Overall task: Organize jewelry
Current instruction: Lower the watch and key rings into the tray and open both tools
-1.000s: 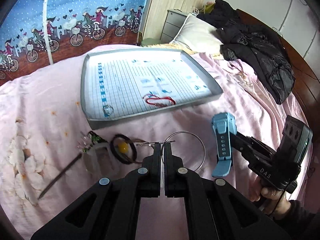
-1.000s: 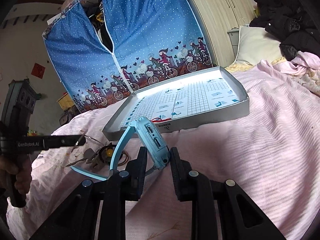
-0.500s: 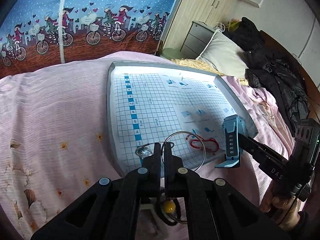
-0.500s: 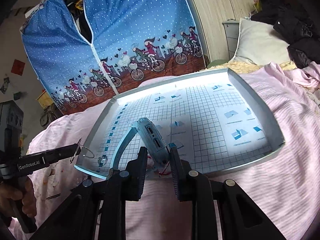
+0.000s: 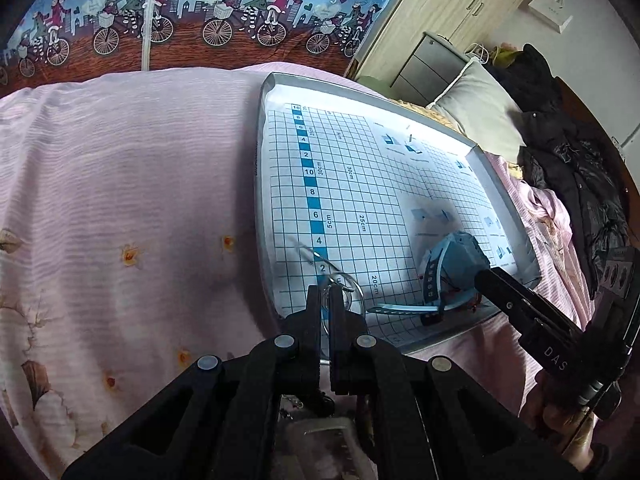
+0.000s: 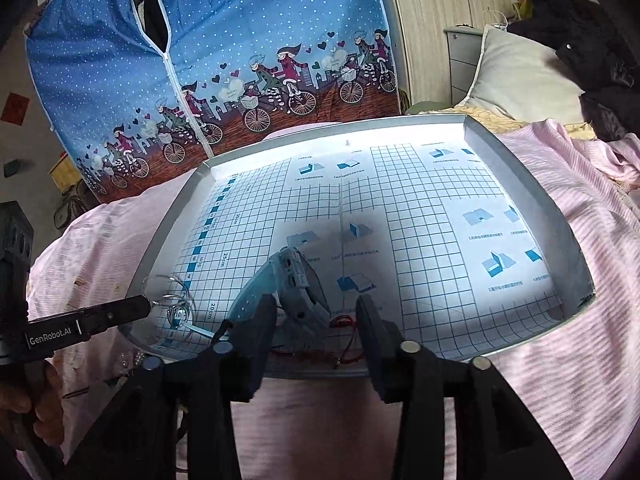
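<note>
A grey tray (image 5: 261, 168) (image 6: 168, 220) lined with blue grid paper lies on the pink bedspread. My left gripper (image 5: 326, 296) (image 6: 145, 305) is shut on a thin silver wire hoop (image 5: 356, 286) (image 6: 170, 290), held just over the tray's near left corner. A light blue watch (image 6: 294, 276) (image 5: 452, 262) rests on the tray floor between the spread fingers of my right gripper (image 6: 316, 312) (image 5: 482, 276), which is open. Partly hidden behind the watch lies a red cord bracelet (image 6: 346, 322). A small clear ring (image 6: 178, 315) sits under the hoop.
A cream pillow (image 6: 520, 76) and a black coat (image 5: 580, 168) lie past the tray's far right side. A blue fabric wardrobe (image 6: 240, 40) stands behind the bed. Small items (image 5: 320, 440) lie on the bedspread under my left gripper. A hand (image 6: 28, 396) grips each handle.
Both grippers moved forward over the tray. My right gripper lowered the watch onto the tray floor and opened. My left gripper still holds the hoop, now lower at the near left corner.
</note>
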The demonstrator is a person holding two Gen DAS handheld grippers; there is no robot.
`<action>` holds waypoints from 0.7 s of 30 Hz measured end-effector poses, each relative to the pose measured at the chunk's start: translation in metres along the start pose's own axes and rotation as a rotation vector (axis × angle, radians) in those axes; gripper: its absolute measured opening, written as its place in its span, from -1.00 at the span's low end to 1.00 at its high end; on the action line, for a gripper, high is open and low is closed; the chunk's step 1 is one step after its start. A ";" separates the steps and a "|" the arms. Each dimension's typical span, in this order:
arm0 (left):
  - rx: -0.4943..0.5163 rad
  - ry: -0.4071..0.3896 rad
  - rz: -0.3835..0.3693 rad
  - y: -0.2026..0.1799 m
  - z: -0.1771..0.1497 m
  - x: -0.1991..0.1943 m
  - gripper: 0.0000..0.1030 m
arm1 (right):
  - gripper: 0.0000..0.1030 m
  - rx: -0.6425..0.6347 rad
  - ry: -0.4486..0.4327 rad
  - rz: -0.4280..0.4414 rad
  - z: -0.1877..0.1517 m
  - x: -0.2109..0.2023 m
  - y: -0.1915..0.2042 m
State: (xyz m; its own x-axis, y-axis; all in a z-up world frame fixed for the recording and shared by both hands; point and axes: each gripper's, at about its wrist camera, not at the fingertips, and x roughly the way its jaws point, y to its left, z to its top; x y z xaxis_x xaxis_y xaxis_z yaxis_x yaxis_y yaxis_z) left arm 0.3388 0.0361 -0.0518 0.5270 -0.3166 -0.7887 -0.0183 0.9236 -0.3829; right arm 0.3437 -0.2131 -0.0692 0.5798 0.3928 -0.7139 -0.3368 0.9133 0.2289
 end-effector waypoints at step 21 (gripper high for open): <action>0.128 -0.512 -0.019 -0.077 -0.097 -0.141 0.97 | 1.00 -0.110 -0.384 -0.015 -0.061 -0.173 0.014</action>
State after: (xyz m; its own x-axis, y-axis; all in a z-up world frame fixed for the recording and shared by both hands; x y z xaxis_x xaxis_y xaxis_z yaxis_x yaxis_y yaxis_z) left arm 0.1834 -0.0112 0.0423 0.8742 -0.2175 -0.4341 0.0828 0.9478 -0.3080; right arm 0.1934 -0.2744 0.0171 0.8133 0.4099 -0.4129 -0.3916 0.9105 0.1327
